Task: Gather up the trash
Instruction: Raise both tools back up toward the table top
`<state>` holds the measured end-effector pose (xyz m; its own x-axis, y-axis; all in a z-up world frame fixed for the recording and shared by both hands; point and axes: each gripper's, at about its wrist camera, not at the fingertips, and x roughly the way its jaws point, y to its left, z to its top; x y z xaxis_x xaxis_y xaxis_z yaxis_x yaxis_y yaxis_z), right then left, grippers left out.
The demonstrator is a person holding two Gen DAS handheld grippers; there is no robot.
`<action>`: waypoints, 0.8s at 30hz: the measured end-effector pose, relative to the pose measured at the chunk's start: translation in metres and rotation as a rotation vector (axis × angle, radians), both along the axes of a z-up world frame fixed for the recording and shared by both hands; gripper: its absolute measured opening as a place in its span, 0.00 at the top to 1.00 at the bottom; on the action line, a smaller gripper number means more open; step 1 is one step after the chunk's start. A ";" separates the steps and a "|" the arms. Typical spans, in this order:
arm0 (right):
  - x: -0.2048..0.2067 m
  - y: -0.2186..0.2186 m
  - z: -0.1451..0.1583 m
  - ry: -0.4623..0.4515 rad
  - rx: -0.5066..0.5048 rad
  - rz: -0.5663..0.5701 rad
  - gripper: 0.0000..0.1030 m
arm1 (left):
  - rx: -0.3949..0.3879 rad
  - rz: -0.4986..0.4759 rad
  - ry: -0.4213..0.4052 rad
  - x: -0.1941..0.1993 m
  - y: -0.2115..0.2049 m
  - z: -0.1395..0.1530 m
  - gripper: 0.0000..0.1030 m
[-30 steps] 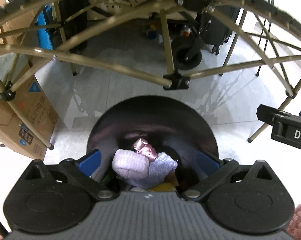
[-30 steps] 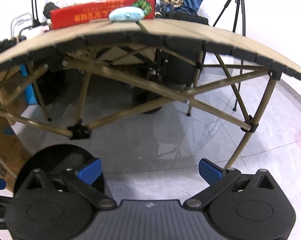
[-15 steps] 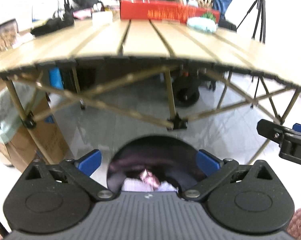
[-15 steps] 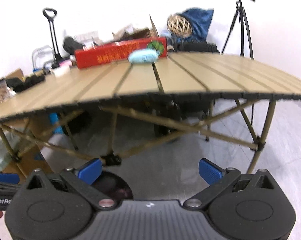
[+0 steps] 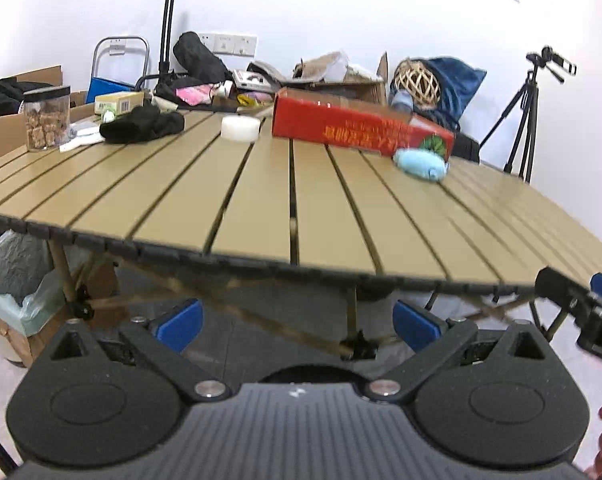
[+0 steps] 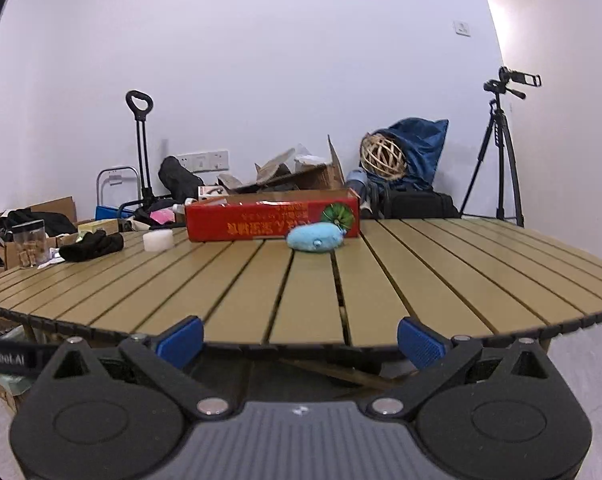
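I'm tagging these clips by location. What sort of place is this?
Likely a makeshift recording or lab room, not a home: a folding slatted table, a camera on a tripod, and open cardboard boxes along a bare white wall.

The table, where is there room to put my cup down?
The table is bare across its whole near half, from the front edge up to the blue plush toy. The right side is bare too. It is crowded along the back: red box, white block, black cloth, snack jar.

Matt slatted table (image 6: 309,292) (wood-look)
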<state>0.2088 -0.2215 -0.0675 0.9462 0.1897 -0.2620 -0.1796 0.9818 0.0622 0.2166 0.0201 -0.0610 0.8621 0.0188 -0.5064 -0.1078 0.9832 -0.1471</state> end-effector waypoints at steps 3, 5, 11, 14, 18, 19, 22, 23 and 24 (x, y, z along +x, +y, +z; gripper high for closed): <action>0.009 0.008 0.009 -0.032 -0.023 0.017 0.00 | -0.002 0.009 -0.031 0.006 0.003 0.010 0.00; 0.013 0.011 0.014 -0.050 -0.030 0.025 0.00 | 0.004 0.017 -0.050 0.011 0.007 0.017 0.00; 0.045 0.015 0.032 -0.084 -0.021 0.041 0.00 | 0.040 0.042 -0.092 0.035 0.017 0.035 0.00; 0.067 0.017 0.038 -0.075 0.004 0.038 0.00 | 0.042 0.047 -0.103 0.050 0.023 0.042 0.00; 0.094 0.020 0.042 -0.051 0.032 0.038 0.00 | 0.048 0.046 -0.104 0.070 0.030 0.048 0.00; 0.101 0.021 0.044 -0.045 0.034 0.037 0.00 | 0.048 0.045 -0.105 0.074 0.032 0.050 0.00; 0.124 0.024 0.050 -0.019 0.035 0.039 0.00 | 0.049 0.040 -0.099 0.089 0.039 0.054 0.00; 0.133 0.025 0.052 -0.004 0.035 0.039 0.00 | 0.050 0.041 -0.094 0.095 0.041 0.055 0.00; 0.141 0.026 0.053 0.014 0.032 0.037 0.00 | 0.051 0.041 -0.089 0.101 0.043 0.057 0.00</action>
